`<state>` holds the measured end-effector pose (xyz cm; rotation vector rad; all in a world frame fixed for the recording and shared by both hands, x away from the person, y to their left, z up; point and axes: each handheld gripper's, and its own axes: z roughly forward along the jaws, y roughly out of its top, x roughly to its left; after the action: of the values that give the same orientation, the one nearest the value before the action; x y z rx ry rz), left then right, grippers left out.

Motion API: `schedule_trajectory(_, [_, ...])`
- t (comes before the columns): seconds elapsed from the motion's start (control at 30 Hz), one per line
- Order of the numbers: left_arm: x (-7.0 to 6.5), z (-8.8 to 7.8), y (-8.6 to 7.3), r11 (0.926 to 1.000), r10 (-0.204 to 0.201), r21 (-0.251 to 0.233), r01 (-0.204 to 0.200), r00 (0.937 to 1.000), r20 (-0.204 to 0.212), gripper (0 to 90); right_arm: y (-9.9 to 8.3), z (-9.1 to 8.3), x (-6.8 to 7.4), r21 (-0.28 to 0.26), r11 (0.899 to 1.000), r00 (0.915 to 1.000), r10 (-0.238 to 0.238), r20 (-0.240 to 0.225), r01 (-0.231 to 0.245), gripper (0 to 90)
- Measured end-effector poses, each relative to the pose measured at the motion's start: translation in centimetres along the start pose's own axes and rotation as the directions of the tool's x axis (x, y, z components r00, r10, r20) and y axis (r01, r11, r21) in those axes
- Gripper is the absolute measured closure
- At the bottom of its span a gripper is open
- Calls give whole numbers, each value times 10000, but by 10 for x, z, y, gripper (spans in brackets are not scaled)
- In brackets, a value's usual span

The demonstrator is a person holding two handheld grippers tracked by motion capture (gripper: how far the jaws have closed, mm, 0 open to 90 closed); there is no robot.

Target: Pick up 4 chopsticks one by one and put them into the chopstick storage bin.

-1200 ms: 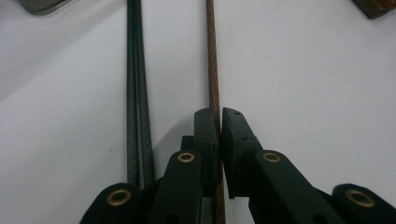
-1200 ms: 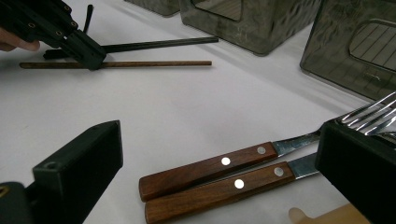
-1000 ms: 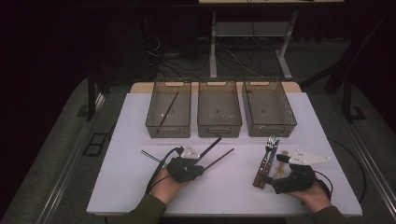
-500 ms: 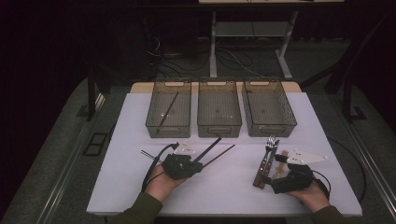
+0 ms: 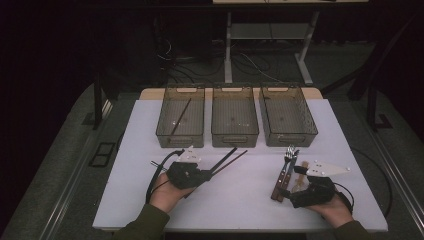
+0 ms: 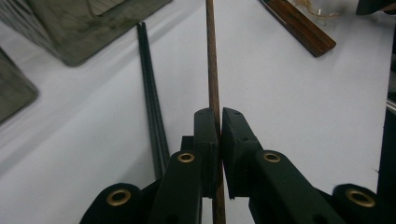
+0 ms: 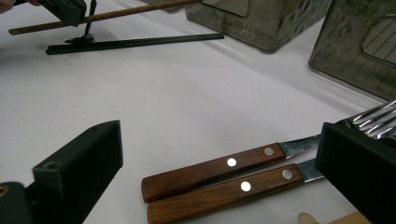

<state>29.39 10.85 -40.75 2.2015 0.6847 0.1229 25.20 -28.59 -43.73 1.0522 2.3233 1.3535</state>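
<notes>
The left tongs (image 6: pixel 218 122) are clamped on a brown chopstick (image 6: pixel 212 70), lifted off the counter (image 5: pixel 250 190), likely bound for the left bin (image 5: pixel 180 120). The right tongs (image 7: pixel 219 154) stand apart around two wooden-handled forks (image 7: pixel 219 179), ready to grab.

Three grey bins (image 5: pixel 235 120) in a row (left one holding a stick), white tabletop (image 5: pixel 240 200), floor cables (image 5: pixel 250 62)

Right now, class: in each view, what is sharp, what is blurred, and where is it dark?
High view: white table bright, floor around it dark. Left gripper view: left gripper and brown chopstick sharp, bins blurred. Right gripper view: knife handles sharp, right gripper's near jaws soft.
</notes>
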Motion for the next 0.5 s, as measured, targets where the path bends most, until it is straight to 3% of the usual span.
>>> schedule_trajectory(0.5, [22,-22,-7,9987,-256,-447,224,9971,-723,853,0,0,1,0,10000,10000,6,-5,-6,6])
